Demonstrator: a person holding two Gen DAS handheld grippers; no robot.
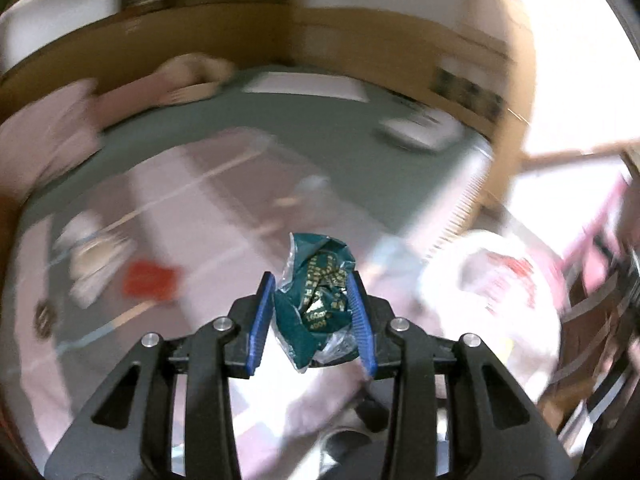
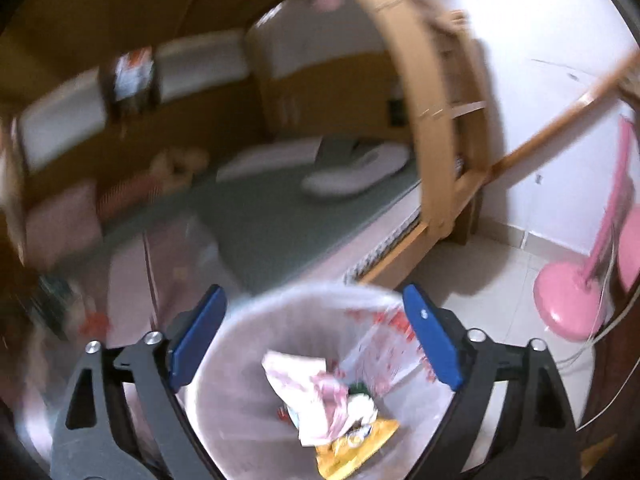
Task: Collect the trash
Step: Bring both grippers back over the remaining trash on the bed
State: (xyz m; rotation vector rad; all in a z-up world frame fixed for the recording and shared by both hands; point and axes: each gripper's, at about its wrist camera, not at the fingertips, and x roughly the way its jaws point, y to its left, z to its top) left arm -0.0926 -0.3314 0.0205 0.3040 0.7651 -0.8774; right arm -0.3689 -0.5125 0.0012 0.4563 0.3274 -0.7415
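Left tool [image 1: 312,284] pinches a crumpled green wrapper [image 1: 316,304], raised over the bed [image 1: 304,128]. Right tool [image 2: 312,300], spread wide, hovers above the lined trash bin [image 2: 240,360] holding wrappers [image 2: 320,396].

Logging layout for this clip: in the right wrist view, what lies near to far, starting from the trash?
Crumpled trash in the bag-lined bin → wooden bed rail → green mattress → white pillow → wooden headboard.
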